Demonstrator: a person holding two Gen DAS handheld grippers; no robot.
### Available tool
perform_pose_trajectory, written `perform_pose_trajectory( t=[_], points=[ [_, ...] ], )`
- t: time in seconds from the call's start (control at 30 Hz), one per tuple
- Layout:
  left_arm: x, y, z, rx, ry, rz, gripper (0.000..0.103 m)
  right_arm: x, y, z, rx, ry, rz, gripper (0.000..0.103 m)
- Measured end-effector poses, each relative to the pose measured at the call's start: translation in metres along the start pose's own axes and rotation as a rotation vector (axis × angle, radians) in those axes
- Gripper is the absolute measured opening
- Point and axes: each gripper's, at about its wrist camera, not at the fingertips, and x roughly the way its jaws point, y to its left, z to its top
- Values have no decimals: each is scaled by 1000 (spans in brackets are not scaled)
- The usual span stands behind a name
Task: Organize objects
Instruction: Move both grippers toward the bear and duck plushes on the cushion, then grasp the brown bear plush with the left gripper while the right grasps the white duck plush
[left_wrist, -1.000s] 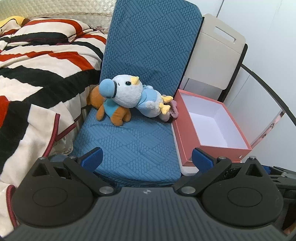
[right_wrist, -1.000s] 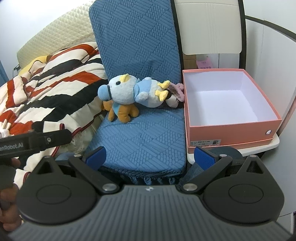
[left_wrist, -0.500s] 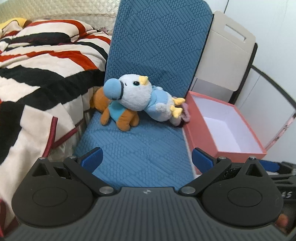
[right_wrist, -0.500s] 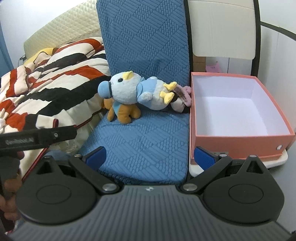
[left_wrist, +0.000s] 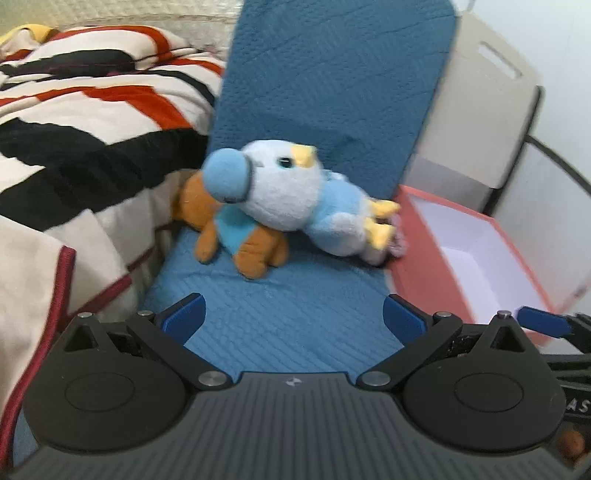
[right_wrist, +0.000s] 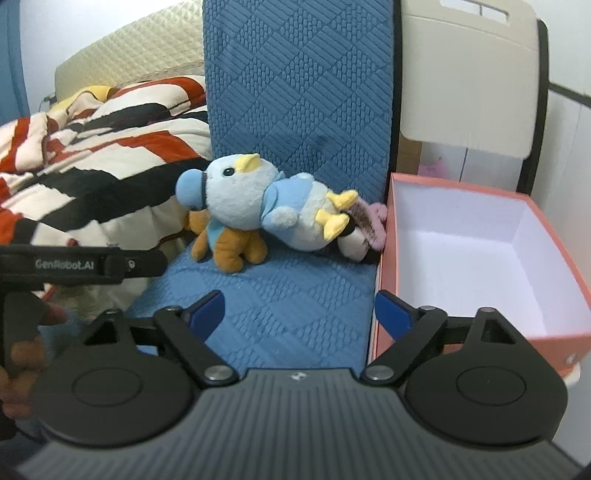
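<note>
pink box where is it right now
The pink box sits open at the right side of both wrist views, right beside the blue seat cushion, with the blue bird plush lying just to its left.

I see a white-and-pale-blue plush bird (right_wrist: 255, 201) with yellow beak and feet, an orange plush (right_wrist: 231, 251) with a blue bib, a blue checker-textured seat cover (right_wrist: 295, 103), a salmon-pink box (right_wrist: 480, 258) lined white, and a red, black and cream striped blanket (left_wrist: 81, 118).
</note>
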Motion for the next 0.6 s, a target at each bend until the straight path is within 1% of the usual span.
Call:
perform_pose_trajectory(
  t=[0.1, 0.23, 0.33, 0.37, 0.43, 0.5, 0.57, 0.6],
  points=[
    [26, 8, 3, 3, 44, -5, 103, 22, 1, 4, -19, 13, 6, 85],
    [53, 25, 7, -47, 55, -15, 103, 45, 7, 6, -91, -8, 6, 84],
    [71, 31, 11, -13, 56, 20, 103, 63, 12, 9, -153, -34, 4, 82],
    [77, 32, 13, 14, 55, 35, 103, 68, 14, 10, -167, -48, -7, 82],
    [88, 35, 17, 33, 46, 47, 103, 81, 14, 13, -177, -63, -1, 83],
    [101, 42, 22, 17, 53, 54, 103, 94, 16, 16, -190, -80, -11, 83],
    [115, 51, 28, -3, 66, 41, 103, 106, 18, 18, -218, -105, -34, 83],
    [121, 55, 31, -11, 75, 31, 103, 112, 18, 18, -232, -104, -29, 83]
  ],
)
